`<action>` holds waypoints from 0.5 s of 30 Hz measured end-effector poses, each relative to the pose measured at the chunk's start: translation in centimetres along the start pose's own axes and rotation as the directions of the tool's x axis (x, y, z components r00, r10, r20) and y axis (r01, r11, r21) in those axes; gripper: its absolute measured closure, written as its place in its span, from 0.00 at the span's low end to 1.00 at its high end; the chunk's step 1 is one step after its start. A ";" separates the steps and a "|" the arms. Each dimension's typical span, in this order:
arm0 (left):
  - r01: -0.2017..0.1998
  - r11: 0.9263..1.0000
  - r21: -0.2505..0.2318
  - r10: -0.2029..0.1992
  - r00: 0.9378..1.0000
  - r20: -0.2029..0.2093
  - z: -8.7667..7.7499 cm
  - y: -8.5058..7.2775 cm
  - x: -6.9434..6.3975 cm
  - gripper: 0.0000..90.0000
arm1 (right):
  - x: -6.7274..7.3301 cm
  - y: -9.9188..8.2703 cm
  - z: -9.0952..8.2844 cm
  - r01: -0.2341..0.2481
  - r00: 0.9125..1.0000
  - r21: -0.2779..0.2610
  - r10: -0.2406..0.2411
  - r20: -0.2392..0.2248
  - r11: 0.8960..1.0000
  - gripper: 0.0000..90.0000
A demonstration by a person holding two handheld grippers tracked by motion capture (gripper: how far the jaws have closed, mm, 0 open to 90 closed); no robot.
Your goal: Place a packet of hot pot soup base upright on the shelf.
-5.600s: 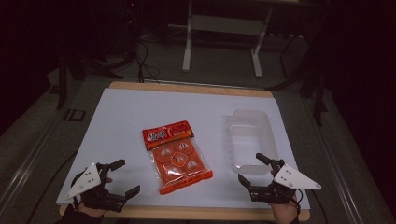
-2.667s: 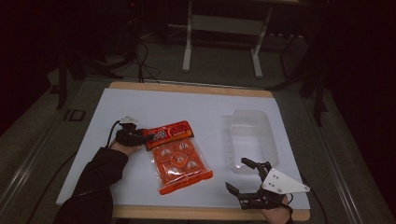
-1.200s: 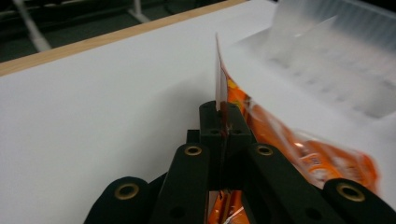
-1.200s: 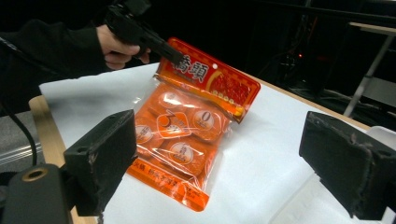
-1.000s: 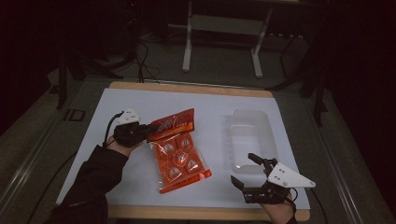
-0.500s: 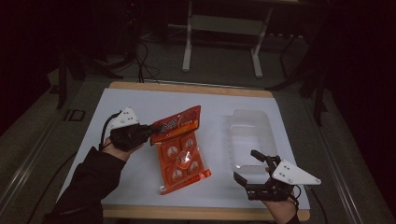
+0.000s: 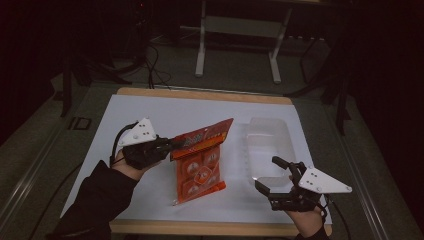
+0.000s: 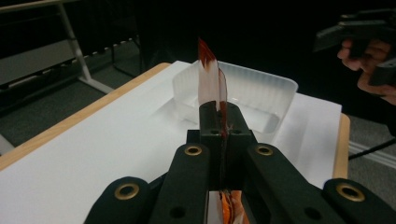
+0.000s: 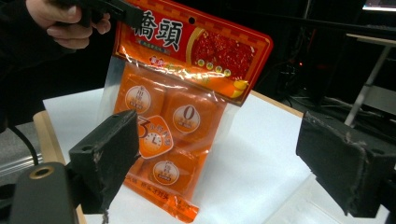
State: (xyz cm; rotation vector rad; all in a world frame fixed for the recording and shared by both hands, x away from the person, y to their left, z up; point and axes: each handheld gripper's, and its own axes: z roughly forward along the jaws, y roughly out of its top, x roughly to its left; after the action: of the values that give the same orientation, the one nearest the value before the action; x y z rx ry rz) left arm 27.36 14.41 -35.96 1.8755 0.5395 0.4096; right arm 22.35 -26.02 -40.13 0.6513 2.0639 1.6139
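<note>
1. The orange snack bag [image 7: 200,157] hangs tilted above the white table [image 7: 150,115] – bottom edge on it.
2. The left gripper [image 7: 172,145] clamps the bag's top corner.
3. The right gripper [image 7: 275,175] – jaws wide, empty – hovers near the clear tray [image 7: 267,145].

Orange-red packet [image 7: 200,162], white table [image 7: 165,112]

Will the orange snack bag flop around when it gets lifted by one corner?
Probably a bit. The bag hangs from the left gripper, shut on its top corner, with its bottom edge apparently on the table. The film looks thin and glossy, so it may swing and slip. The packets inside likely weigh the bottom down.
</note>
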 end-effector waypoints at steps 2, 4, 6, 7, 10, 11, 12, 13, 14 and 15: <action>-0.009 1.000 0.000 0.009 1.000 0.009 0.0 0.3 -0.4 1.00 | 0.0 0.1 0.0 0.001 1.000 0.000 -0.001 0.004 1.000 0.15; -0.015 1.000 -0.009 0.016 1.000 0.013 -0.1 0.6 -0.7 1.00 | -0.1 0.2 0.1 0.002 1.000 0.003 -0.002 -0.002 1.000 0.15; -0.028 0.999 -0.022 0.028 1.000 0.009 -0.2 1.0 -1.2 1.00 | -0.1 0.3 0.1 0.004 1.000 0.007 -0.004 -0.005 1.000 0.16; -0.038 0.999 -0.027 0.038 0.999 0.009 -0.3 1.2 -1.4 1.00 | -0.1 0.3 0.0 0.006 1.000 0.011 -0.006 -0.002 1.000 0.16; -0.060 0.997 -0.044 0.060 0.998 0.014 -0.4 2.0 -2.2 1.00 | -0.3 0.4 0.0 0.002 1.000 0.020 -0.002 -0.010 1.000 0.18; -0.069 0.996 -0.051 0.070 0.997 0.015 -0.5 2.2 -2.5 1.00 | -0.5 0.5 0.0 0.004 1.000 0.020 -0.004 -0.013 1.000 0.18; -0.083 0.995 -0.054 0.085 0.996 0.023 -0.5 2.5 -2.8 1.00 | -0.5 0.6 0.0 -0.001 1.000 0.022 0.001 -0.013 1.000 0.18; -0.096 0.994 -0.060 0.097 0.995 0.015 -0.5 2.8 -3.1 1.00 | -0.6 0.7 0.0 -0.002 1.000 0.021 0.002 -0.012 1.000 0.18; -0.110 0.992 -0.062 0.111 0.994 0.018 -0.5 3.1 -3.3 1.00 | -0.7 0.7 0.0 -0.004 1.000 0.020 0.004 -0.017 1.000 0.18; -0.120 0.990 -0.067 0.122 0.992 0.017 -0.6 3.3 -3.5 1.00 | -0.7 0.8 0.0 -0.002 1.000 0.015 0.002 -0.018 1.000 0.18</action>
State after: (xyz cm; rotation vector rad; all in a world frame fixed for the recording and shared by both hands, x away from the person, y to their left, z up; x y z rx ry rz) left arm 24.69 11.97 -32.70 1.8524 0.3947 0.4819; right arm 23.04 -26.26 -39.30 0.6463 2.0904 1.6122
